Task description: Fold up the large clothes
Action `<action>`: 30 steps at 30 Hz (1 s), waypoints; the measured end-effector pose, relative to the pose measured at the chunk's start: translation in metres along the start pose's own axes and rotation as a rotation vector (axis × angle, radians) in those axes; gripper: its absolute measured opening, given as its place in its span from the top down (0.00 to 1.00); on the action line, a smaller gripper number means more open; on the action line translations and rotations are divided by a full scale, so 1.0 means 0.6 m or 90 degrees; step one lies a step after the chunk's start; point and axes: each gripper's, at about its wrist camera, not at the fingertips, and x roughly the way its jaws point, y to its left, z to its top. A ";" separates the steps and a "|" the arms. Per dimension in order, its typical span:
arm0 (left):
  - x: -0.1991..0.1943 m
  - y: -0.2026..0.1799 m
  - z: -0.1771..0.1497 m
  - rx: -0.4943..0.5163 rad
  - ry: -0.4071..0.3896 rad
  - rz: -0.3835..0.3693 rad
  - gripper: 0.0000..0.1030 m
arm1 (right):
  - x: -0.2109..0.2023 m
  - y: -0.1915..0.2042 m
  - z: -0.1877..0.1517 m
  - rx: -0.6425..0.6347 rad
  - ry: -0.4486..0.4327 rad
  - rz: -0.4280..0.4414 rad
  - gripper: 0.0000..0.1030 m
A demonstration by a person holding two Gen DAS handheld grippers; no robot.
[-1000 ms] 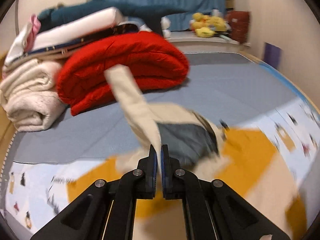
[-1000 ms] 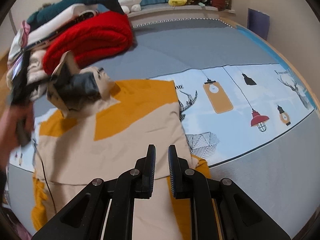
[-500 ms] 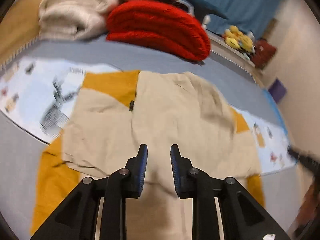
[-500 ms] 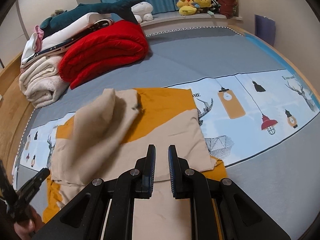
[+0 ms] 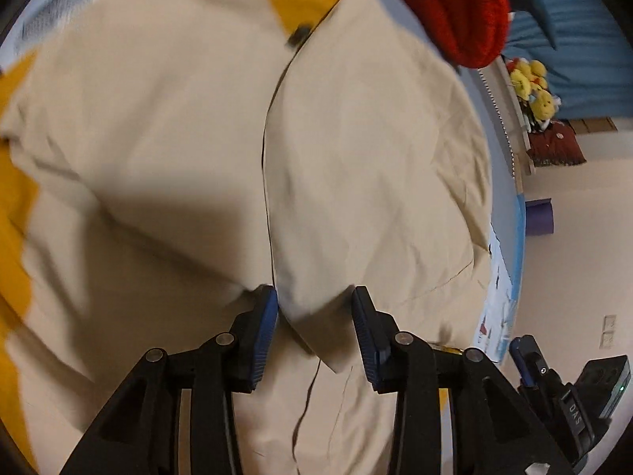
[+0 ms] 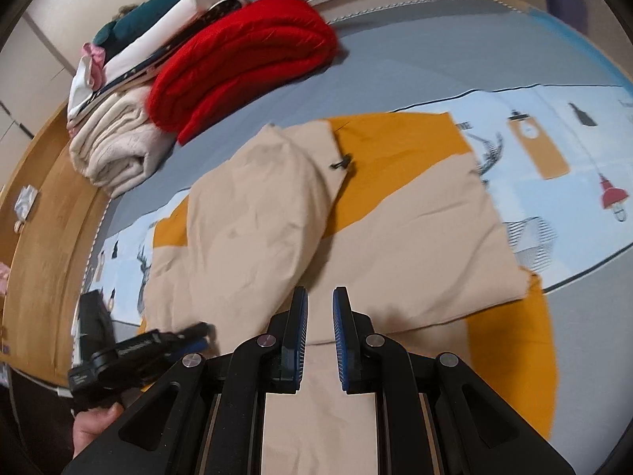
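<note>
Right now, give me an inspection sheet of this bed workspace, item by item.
Surface: grey bed sheet with a printed light-blue panel.
Job's things: beige and mustard-yellow garment spread flat, one beige part folded over.
Clutter: folded red knit blanket, cream folded blanket, stacked bedding.
Grippers: left hand-held gripper opening, a beige fold's edge between its jaws; right hand-held gripper slightly apart, holding nothing.
Cables: nothing seen.
Surroundings: wooden bed frame, blue curtain, yellow plush toys.
</note>
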 end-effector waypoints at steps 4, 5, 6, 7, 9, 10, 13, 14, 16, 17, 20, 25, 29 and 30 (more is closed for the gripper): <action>-0.010 -0.013 -0.007 0.023 -0.004 -0.017 0.94 | 0.035 0.011 -0.004 0.013 0.033 0.039 0.86; -0.021 -0.018 -0.008 0.032 -0.020 -0.011 0.96 | 0.044 0.014 -0.006 0.016 0.041 0.046 0.86; -0.037 -0.027 -0.010 0.049 -0.046 0.003 0.97 | 0.052 0.016 -0.007 0.017 0.047 0.048 0.86; -0.050 -0.034 -0.012 0.064 -0.068 0.022 0.97 | 0.061 0.018 -0.008 0.018 0.054 0.048 0.86; -0.059 -0.045 -0.017 0.093 -0.089 0.068 0.97 | 0.077 0.021 -0.010 0.016 0.063 0.042 0.86; -0.052 -0.044 -0.019 0.101 -0.075 0.098 0.96 | 0.083 0.020 -0.012 0.015 0.068 0.039 0.86; -0.024 -0.019 -0.019 0.070 -0.009 0.143 0.93 | 0.099 0.022 -0.018 0.013 0.080 0.034 0.86; -0.032 -0.018 -0.019 0.064 -0.025 0.162 0.93 | 0.104 0.023 -0.020 0.010 0.083 0.032 0.86; -0.058 -0.037 -0.020 0.093 -0.081 0.180 0.93 | 0.110 0.026 -0.023 0.006 0.085 0.029 0.86; -0.073 -0.055 -0.023 0.123 -0.113 0.184 0.92 | 0.112 0.028 -0.024 0.005 0.085 0.030 0.86; -0.075 -0.092 -0.042 0.196 -0.132 0.162 0.90 | 0.117 0.033 -0.020 0.006 0.080 0.036 0.85; 0.019 -0.073 -0.057 0.192 0.007 0.162 0.90 | 0.129 0.036 -0.014 0.017 0.075 0.053 0.78; 0.030 -0.060 -0.062 0.155 0.027 0.178 0.90 | 0.148 0.034 -0.008 0.025 0.078 0.052 0.74; 0.028 -0.067 -0.063 0.167 0.027 0.184 0.90 | 0.152 0.032 -0.007 0.026 0.083 0.053 0.74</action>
